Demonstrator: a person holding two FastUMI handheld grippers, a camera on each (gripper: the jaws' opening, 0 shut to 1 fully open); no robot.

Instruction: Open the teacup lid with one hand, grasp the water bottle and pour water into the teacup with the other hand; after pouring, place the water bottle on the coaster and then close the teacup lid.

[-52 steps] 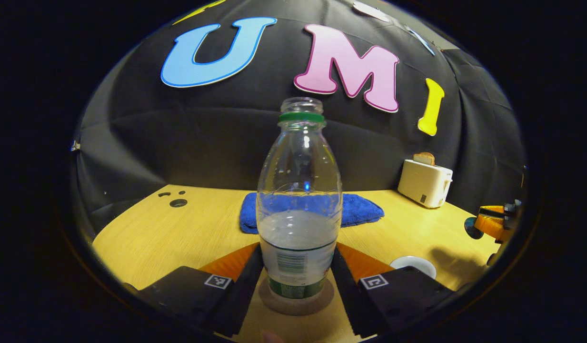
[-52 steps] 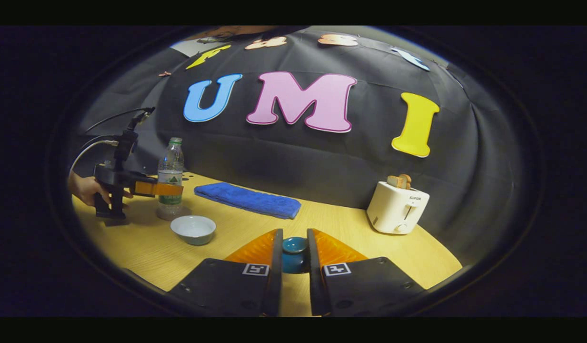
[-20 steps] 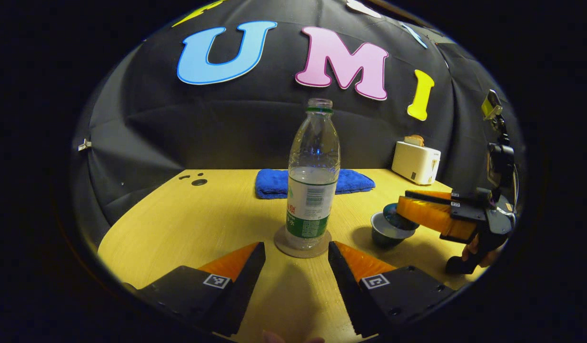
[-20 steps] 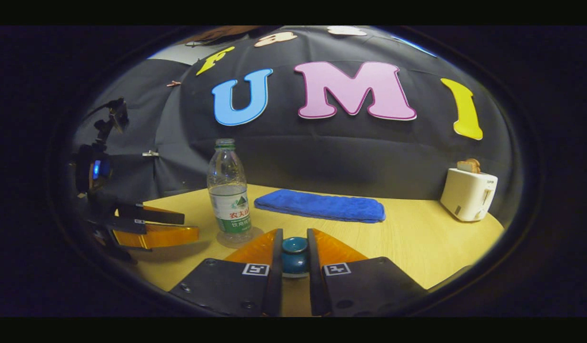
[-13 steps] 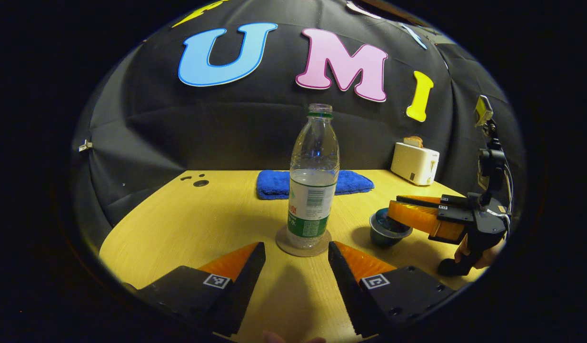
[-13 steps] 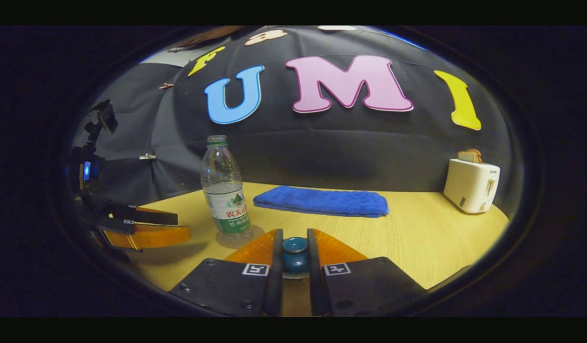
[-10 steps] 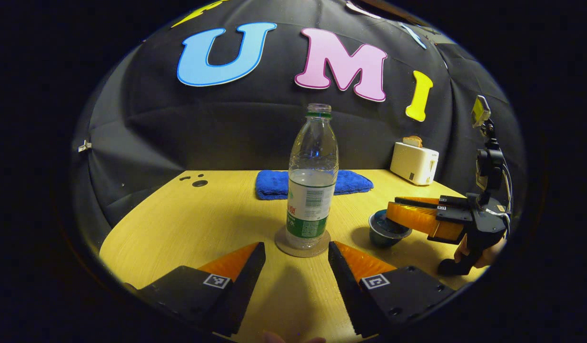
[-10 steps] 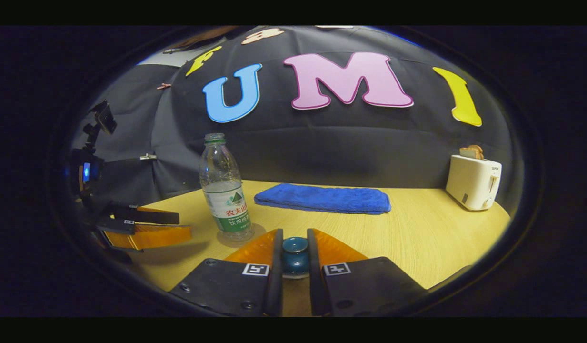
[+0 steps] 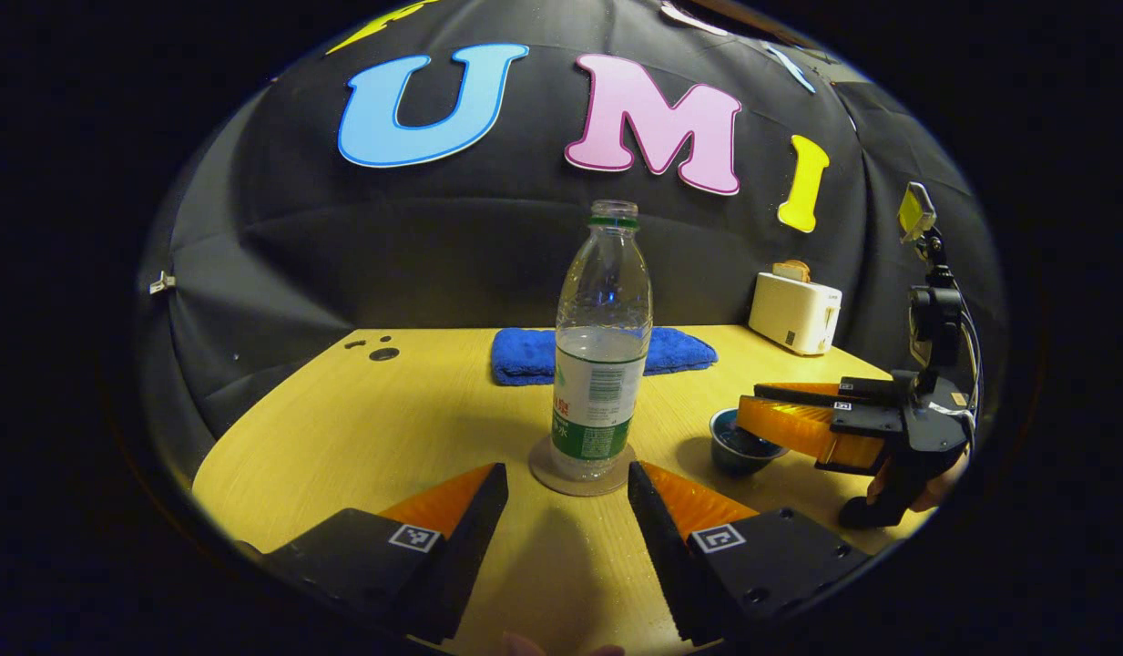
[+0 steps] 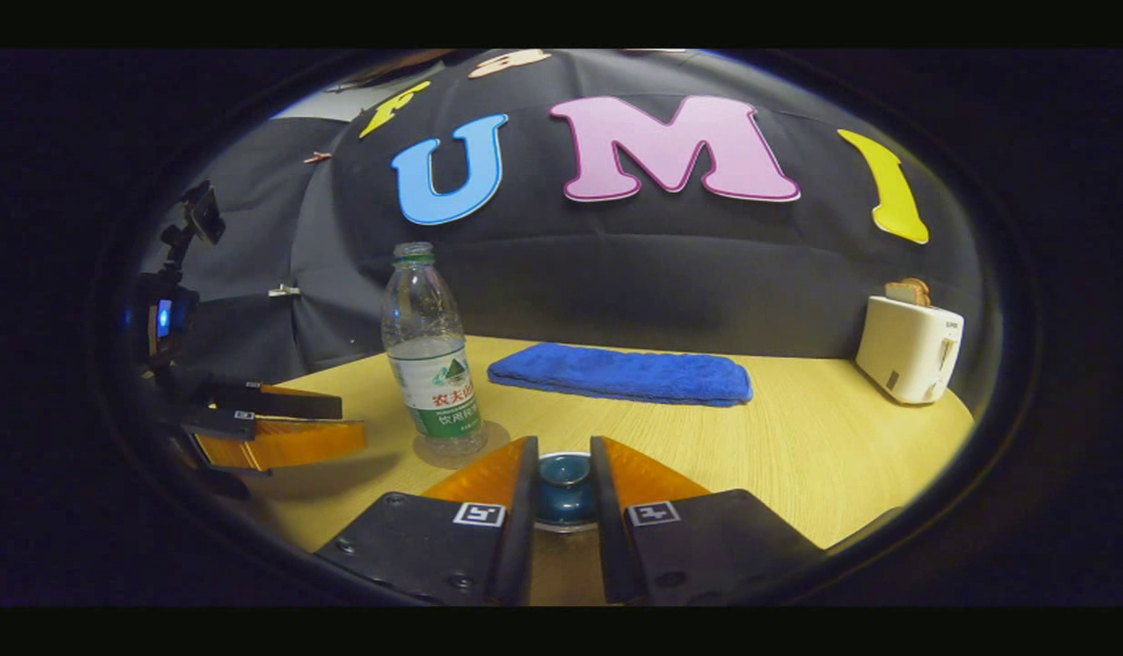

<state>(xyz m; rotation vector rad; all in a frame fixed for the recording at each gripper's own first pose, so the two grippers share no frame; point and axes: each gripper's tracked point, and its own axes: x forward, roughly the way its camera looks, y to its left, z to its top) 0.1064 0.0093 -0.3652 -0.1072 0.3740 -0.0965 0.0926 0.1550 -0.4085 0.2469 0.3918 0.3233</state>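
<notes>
Right gripper [image 10: 561,487] clamps the lid [image 10: 562,474] over the teacup [image 9: 741,444]; left gripper [image 9: 566,506] gapes empty. Off-centre lowering could tip the teacup.

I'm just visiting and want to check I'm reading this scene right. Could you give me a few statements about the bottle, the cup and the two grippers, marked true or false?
1. The water bottle stands upright on the coaster. True.
2. The left gripper is clamped around the bottle. False: it is open, short of it.
3. The right gripper grips the lid. True.
4. The blue cloth lies under the teacup. False: it lies apart, farther back.
</notes>
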